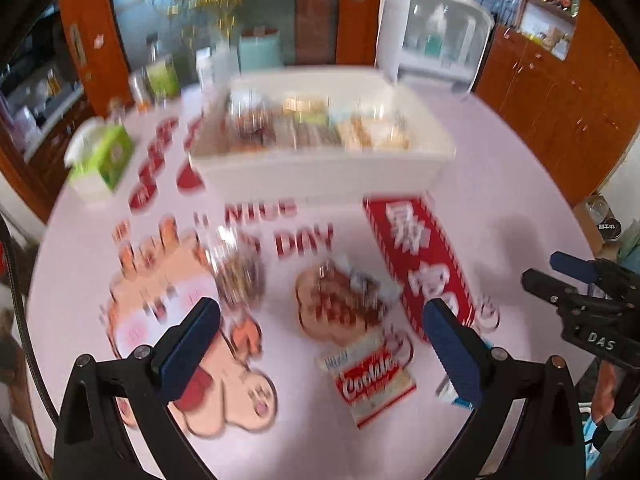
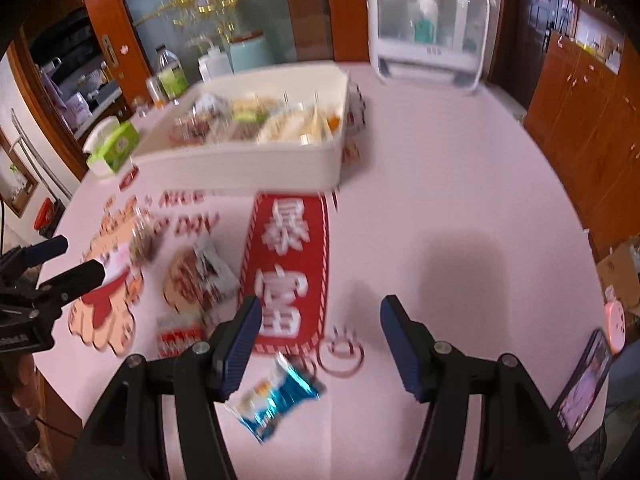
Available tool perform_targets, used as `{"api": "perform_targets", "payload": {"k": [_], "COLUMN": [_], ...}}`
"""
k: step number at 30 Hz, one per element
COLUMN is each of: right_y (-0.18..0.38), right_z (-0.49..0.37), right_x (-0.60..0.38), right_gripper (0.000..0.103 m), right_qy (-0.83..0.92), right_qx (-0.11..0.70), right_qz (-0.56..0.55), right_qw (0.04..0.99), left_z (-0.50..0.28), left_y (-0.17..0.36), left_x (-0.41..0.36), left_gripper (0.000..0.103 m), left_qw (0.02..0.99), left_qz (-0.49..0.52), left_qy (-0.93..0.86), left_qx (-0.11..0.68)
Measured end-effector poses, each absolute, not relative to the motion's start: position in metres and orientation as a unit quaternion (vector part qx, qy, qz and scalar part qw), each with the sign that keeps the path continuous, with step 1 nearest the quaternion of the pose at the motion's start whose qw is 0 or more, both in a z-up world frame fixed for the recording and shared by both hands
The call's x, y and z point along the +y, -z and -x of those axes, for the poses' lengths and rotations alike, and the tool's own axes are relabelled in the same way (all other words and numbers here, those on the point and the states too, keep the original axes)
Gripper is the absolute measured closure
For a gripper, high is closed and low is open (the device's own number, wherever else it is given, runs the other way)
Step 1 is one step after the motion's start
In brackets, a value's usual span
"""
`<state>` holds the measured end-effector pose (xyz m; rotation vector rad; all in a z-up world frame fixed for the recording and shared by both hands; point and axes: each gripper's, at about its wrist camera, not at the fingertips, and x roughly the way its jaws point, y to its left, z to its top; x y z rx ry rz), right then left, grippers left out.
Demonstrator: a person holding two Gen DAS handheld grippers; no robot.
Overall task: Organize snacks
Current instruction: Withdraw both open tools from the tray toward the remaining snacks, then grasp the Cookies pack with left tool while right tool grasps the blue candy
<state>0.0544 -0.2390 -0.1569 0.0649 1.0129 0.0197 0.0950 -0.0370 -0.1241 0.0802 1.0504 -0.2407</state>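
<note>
1. Partly done: white bin [image 1: 320, 172] at the far middle of the round table [image 1: 500, 168], already filled with a row of wrapped snacks, blurred beyond telling which kinds.
2. Left to sort, all loose on the near half of the table:
   - clear bag of brown pieces [image 1: 240, 276], near left, lying over the printed cartoon figure [image 1: 160, 320];
   - crinkled brown-and-silver packet [image 1: 344, 300], near middle;
   - red-and-white cookie pack [image 1: 372, 384], nearest the edge;
   - blue foil packet [image 2: 280, 396], near right, just beside the red box;
   - long red box with white characters [image 2: 288, 272], reaching from the bin's near wall toward the edge.
3. Left gripper [image 1: 320, 344]: jaws spread wide, nothing between the pads, hanging above the brown-and-silver packet and the cookie pack.
4. Right gripper [image 2: 320, 344]: jaws wide apart, empty; blue foil packet just below its left finger, not between the pads.
5. Judgement: roughly midway; five loose items outside the bin, none picked up yet.
6. Off to the side: green tissue box [image 1: 104, 160] far left, white cabinet [image 1: 436, 36] far right, not obviously part of the sorting.
</note>
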Motion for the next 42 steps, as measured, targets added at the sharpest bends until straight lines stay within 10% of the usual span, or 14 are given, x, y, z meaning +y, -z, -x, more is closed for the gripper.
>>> {"api": "perform_targets", "payload": {"k": [23, 28, 42], "right_y": [0.248, 0.250, 0.245], "right_z": [-0.041, -0.038, -0.030], "right_x": [-0.204, -0.186, -0.196], "right_gripper": [0.041, 0.063, 0.070], "right_qy": [0.013, 0.027, 0.023], "right_qx": [0.593, 0.586, 0.579], "right_qz": [-0.109, -0.014, -0.011], "right_qw": [0.798, 0.810, 0.815], "left_z": [-0.102, -0.102, -0.069], "left_y": [0.224, 0.234, 0.232], "left_x": [-0.071, -0.086, -0.095], "left_gripper": [0.004, 0.004, 0.053], "left_qw": [0.791, 0.783, 0.783], "left_qz": [-0.010, -0.050, -0.106], "left_qy": [0.072, 0.071, 0.111], "left_qx": [0.607, 0.616, 0.602]}}
